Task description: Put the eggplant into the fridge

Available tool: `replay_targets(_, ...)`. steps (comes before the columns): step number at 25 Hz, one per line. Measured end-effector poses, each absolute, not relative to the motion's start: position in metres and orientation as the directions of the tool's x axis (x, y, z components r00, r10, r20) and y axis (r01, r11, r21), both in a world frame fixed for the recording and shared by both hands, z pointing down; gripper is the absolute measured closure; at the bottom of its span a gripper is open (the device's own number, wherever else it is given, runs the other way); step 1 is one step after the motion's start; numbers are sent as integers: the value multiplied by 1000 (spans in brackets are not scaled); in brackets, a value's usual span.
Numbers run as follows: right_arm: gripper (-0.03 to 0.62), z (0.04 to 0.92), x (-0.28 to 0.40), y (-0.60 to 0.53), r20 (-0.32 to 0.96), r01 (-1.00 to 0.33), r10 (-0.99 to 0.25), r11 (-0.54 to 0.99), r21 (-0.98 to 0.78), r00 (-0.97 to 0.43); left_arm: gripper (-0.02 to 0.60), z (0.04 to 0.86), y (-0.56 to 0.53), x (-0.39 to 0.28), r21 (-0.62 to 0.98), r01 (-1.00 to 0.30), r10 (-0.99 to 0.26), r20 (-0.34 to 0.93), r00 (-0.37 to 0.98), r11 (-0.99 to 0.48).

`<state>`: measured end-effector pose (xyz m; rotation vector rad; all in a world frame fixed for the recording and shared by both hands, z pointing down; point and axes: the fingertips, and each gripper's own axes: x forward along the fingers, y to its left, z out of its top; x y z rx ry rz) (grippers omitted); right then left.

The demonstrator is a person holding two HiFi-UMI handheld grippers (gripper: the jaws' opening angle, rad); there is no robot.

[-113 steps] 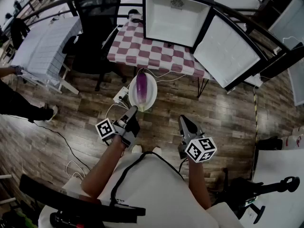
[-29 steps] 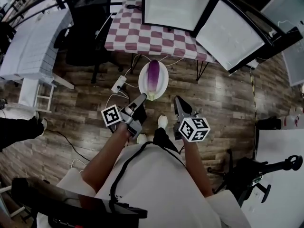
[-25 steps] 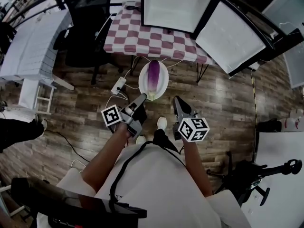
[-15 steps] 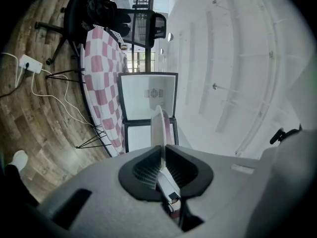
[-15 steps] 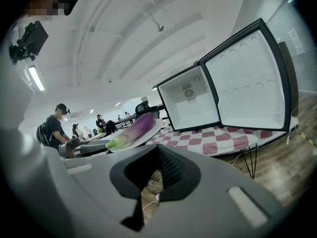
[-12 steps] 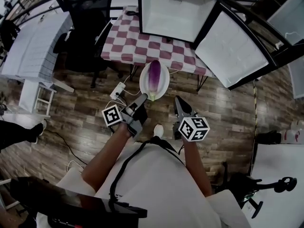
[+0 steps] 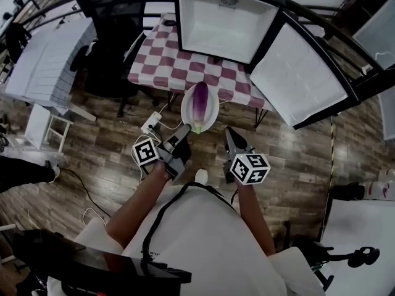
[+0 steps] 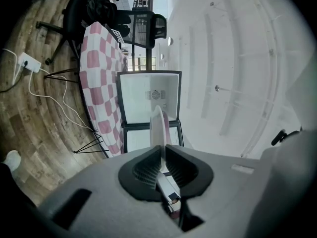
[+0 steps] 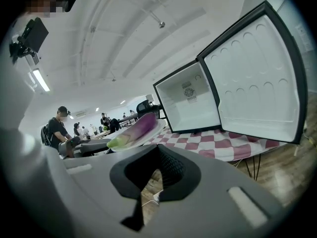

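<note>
Left gripper is clamped on the near rim of the plate. The eggplant just lies on it like a tray, so I guess nothing squeezes the veg itself. Right gripper hangs just to the right, jaws a narrow crack apart and empty, probably spare. The open fridge sits on the checkered tabletop, just beyond.

The eggplant is glossy purple with a pale green stem end. It lies lengthwise on a white plate, stem end nearest, by the near edge of the checkered table. On that table stands the fridge, white inside, its door swung wide to the right.
</note>
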<state>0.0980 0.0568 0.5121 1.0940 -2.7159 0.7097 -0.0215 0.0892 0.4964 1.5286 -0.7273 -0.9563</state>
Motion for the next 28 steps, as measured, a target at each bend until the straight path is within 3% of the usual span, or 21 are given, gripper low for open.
replay_targets(28,586,527,123,2,309,-627,-546,676,-387,-779,546,511,37,-1,988,48,-906,-153,394,-146)
